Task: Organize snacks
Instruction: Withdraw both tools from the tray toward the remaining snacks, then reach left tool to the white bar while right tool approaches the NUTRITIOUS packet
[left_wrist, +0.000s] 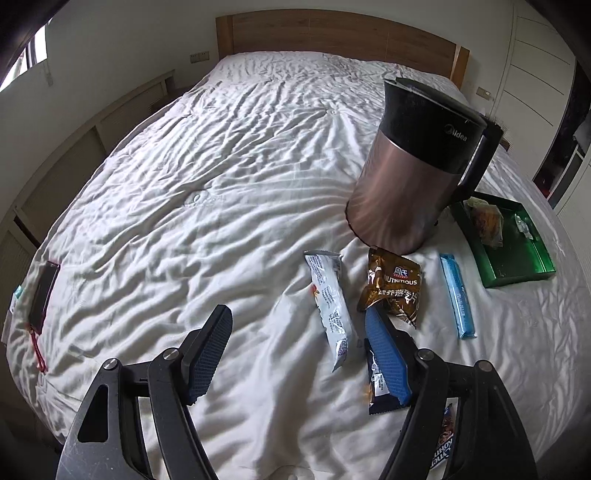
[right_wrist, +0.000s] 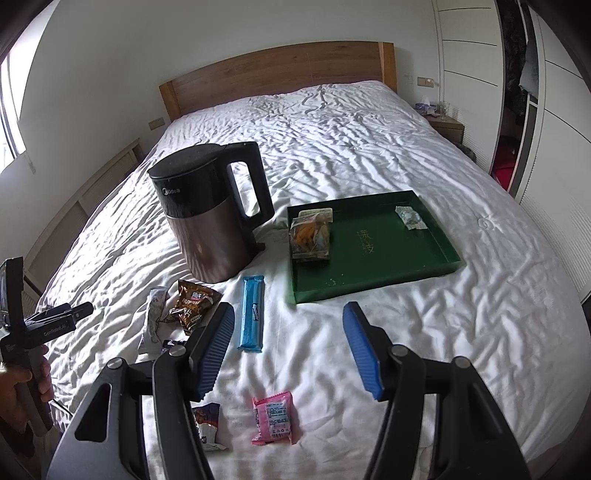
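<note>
The left gripper (left_wrist: 299, 354) and the right gripper (right_wrist: 290, 347) each pointed downward from the bottom of its own view with jaws parted and nothing between them, while a hand (right_wrist: 22, 391) at the right view's lower left gripped the left tool's handle.

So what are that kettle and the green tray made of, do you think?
Kettle: lower body looks like brushed, bronze-tinted metal with streaky reflections; the top band, lid and handle look like matte black plastic. Green tray: glossy, thin-walled, perhaps lacquered metal or plastic; can't tell which.
</note>
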